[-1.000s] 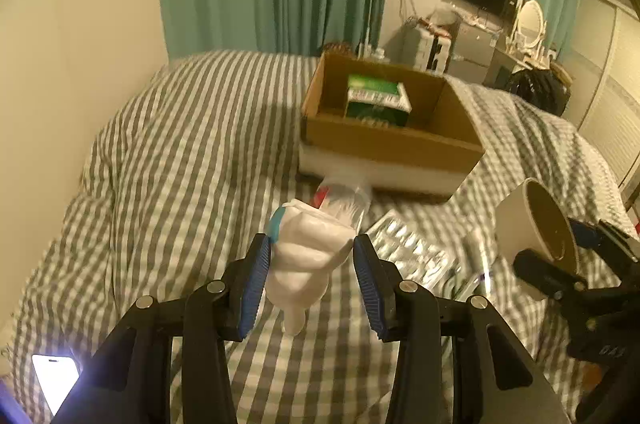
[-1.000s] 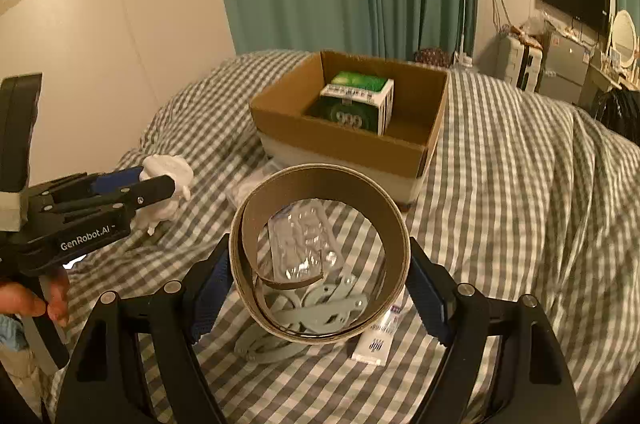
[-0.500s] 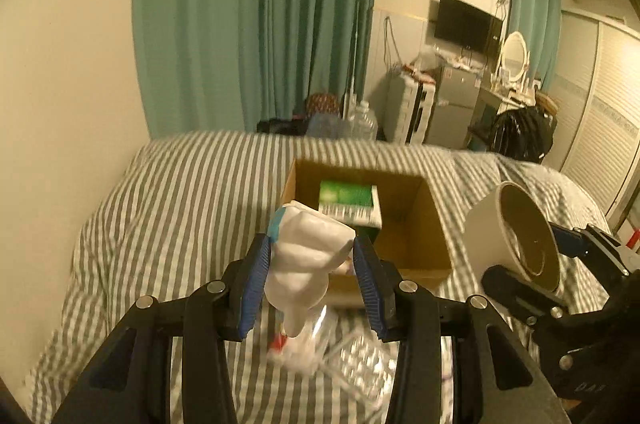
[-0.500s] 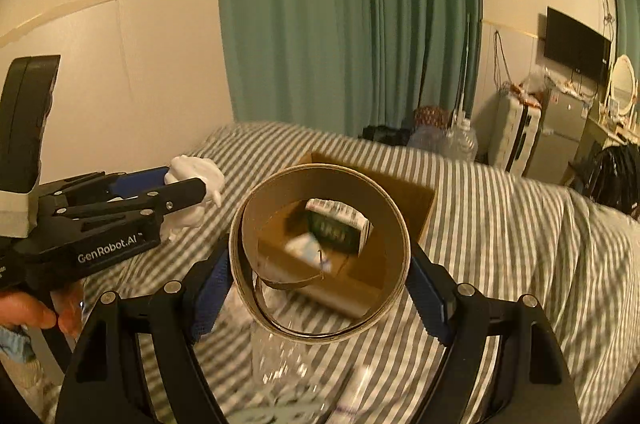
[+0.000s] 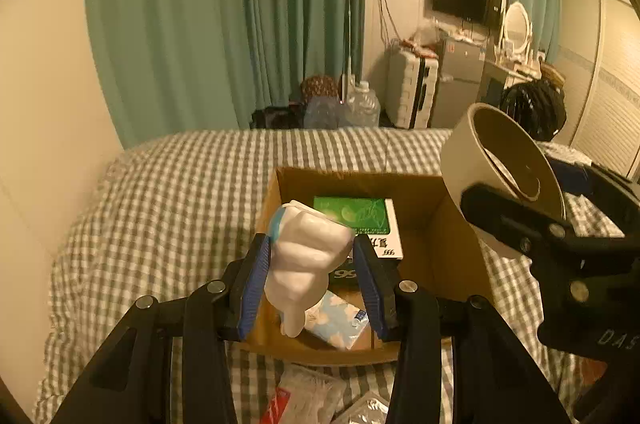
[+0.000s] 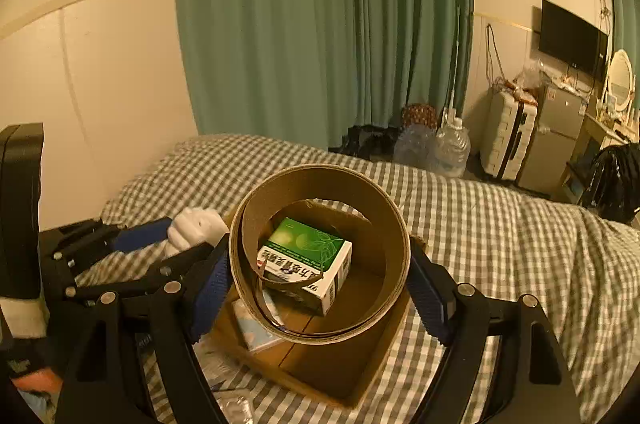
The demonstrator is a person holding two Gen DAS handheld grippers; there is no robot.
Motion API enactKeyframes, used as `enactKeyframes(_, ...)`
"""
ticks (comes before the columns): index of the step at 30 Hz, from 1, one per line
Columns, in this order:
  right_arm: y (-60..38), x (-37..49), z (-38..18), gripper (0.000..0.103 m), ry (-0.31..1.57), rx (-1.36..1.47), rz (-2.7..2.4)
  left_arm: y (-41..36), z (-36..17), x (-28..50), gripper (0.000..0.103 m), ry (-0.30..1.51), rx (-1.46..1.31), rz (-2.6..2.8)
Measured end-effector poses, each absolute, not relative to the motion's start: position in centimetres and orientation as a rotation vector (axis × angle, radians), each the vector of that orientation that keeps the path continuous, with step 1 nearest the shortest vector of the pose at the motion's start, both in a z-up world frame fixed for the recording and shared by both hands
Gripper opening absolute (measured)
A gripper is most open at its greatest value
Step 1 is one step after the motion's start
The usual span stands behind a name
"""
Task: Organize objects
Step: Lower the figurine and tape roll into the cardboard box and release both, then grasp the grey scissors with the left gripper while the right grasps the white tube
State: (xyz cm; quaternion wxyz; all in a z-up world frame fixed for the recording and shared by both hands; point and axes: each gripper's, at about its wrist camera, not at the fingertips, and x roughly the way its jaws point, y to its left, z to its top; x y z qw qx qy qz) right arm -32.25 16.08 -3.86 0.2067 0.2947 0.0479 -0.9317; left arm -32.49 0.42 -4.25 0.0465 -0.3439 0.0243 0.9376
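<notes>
My left gripper (image 5: 312, 276) is shut on a white figurine (image 5: 308, 260) with a blue tip and holds it over the near left part of the open cardboard box (image 5: 452, 252). My right gripper (image 6: 320, 288) is shut on a wide cardboard tape ring (image 6: 396, 260), held above the same box (image 6: 320, 372). Inside the box lie a green and white carton (image 5: 354, 214) and a pale blue tissue pack (image 5: 340, 320). The right gripper with the ring (image 5: 504, 160) shows at the right of the left wrist view. The figurine (image 6: 192, 228) shows at the left of the right wrist view.
The box sits on a bed with a grey checked cover (image 5: 168, 208). Plastic packets (image 5: 308, 396) lie on the cover in front of the box. Beyond the bed are green curtains (image 5: 240, 16), water jugs (image 6: 452, 148), a suitcase (image 5: 412, 88) and a small fridge.
Both grippers rose from low over the bed and moved forward over the box, each keeping its hold. The packets on the cover have dropped to the bottom edge of view.
</notes>
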Motion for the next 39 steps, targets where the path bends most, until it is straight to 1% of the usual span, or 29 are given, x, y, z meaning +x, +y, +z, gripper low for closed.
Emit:
enactKeyframes(7, 16.0, -34.9, -7.8, 0.079, 0.109, 0.914, -2.570, 0.8, -8.1, -34.5, 0.044, 0.092, -1.137, 2.819)
enactKeyframes(11, 16.1, -35.5, -8.7, 0.081, 0.088, 0.946, -2.551, 0.6, -9.8, -34.8, 0.044, 0.071, -1.200, 2.794)
enactKeyframes(12, 16.1, -35.4, -8.5, 0.085, 0.077, 0.944, -2.547, 0.6, -9.8, -34.7, 0.044, 0.065, -1.207, 2.789)
enactKeyframes(13, 16.3, -35.2, -8.1, 0.094, 0.064, 0.929, -2.553, 0.6, -9.8, -34.6, 0.045, 0.059, -1.210, 2.787)
enactKeyframes(14, 16.5, -35.0, -7.8, 0.096, 0.056, 0.914, -2.564, 0.7, -9.6, -34.5, 0.046, 0.059, -1.215, 2.783)
enactKeyframes(16, 17.0, -34.2, -6.4, 0.097, 0.041, 0.874, -2.586, 0.8, -8.9, -34.0, 0.052, 0.076, -1.198, 2.787)
enactKeyframes(18, 17.3, -33.5, -5.1, 0.097, 0.038, 0.855, -2.595, 0.7, -7.6, -33.3, 0.068, 0.107, -1.170, 2.816)
enactKeyframes(24, 18.5, -29.8, 0.0, 0.097, 0.076, 0.766, -2.653, -0.2, -2.7, -29.8, 0.082, 0.094, -1.074, 2.897)
enactKeyframes(25, 18.7, -28.9, 0.9, 0.097, 0.089, 0.749, -2.661, -0.3, -2.0, -29.3, 0.083, 0.093, -1.057, 2.910)
enactKeyframes(26, 18.9, -28.2, 1.6, 0.097, 0.096, 0.736, -2.667, -0.4, -1.0, -28.2, 0.087, 0.092, -1.031, 2.929)
enactKeyframes(27, 19.2, -27.3, 2.3, 0.097, 0.102, 0.721, -2.672, -0.6, -0.3, -27.8, 0.092, 0.090, -1.018, 2.941)
enactKeyframes(29, 20.0, -25.4, 4.1, 0.097, 0.109, 0.688, -2.679, -0.8, 1.2, -25.9, 0.098, 0.085, -0.979, 2.980)
enactKeyframes(35, 22.4, -20.4, 6.9, 0.097, 0.118, 0.605, -2.691, -1.3, 4.0, -21.5, 0.100, 0.075, -0.922, 3.049)
enactKeyframes(39, 23.6, -17.4, 7.2, 0.097, 0.147, 0.593, -2.686, -1.4, 4.1, -18.9, 0.100, 0.040, -0.914, 3.083)
